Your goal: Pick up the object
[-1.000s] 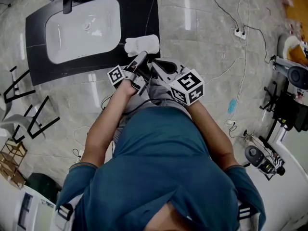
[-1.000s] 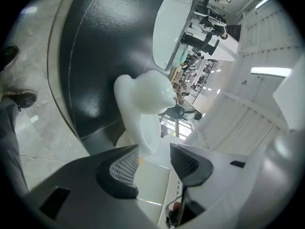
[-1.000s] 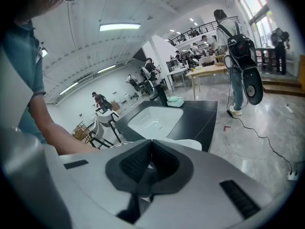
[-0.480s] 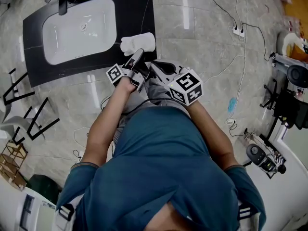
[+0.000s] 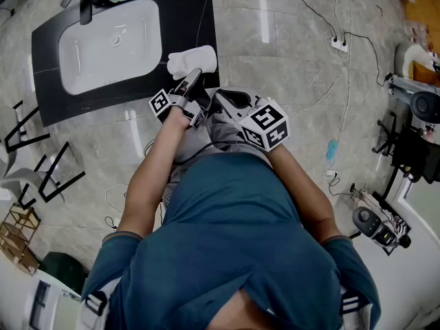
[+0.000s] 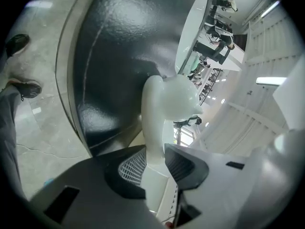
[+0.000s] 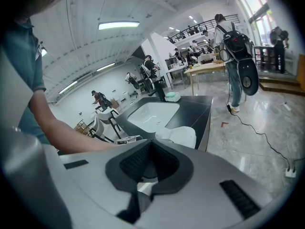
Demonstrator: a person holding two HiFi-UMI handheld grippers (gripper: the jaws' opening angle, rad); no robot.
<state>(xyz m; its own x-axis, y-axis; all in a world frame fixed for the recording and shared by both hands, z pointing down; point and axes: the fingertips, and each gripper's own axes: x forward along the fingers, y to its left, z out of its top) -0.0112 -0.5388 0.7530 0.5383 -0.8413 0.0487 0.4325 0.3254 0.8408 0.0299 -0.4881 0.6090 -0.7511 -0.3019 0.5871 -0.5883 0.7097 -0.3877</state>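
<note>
Grasp step under way. Left gripper (image 6: 155, 163) jaws have just been closing; pads are now pressing both sides of the white object (image 5: 192, 60), which is sitting just right of the sink (image 5: 75, 74). Right gripper (image 7: 150, 168) is hanging shut and empty. Next, I judge: lifting straight up while gripping firmly.

We lose the object's (image 6: 167, 97) near end behind the left gripper's (image 6: 155, 152) jaws, which have just been closing with it between them. Ahead of the right gripper (image 7: 151, 144), its own jaws cover the object's lower part. The people (image 7: 147, 67) far beyond are too small to make out.
</note>
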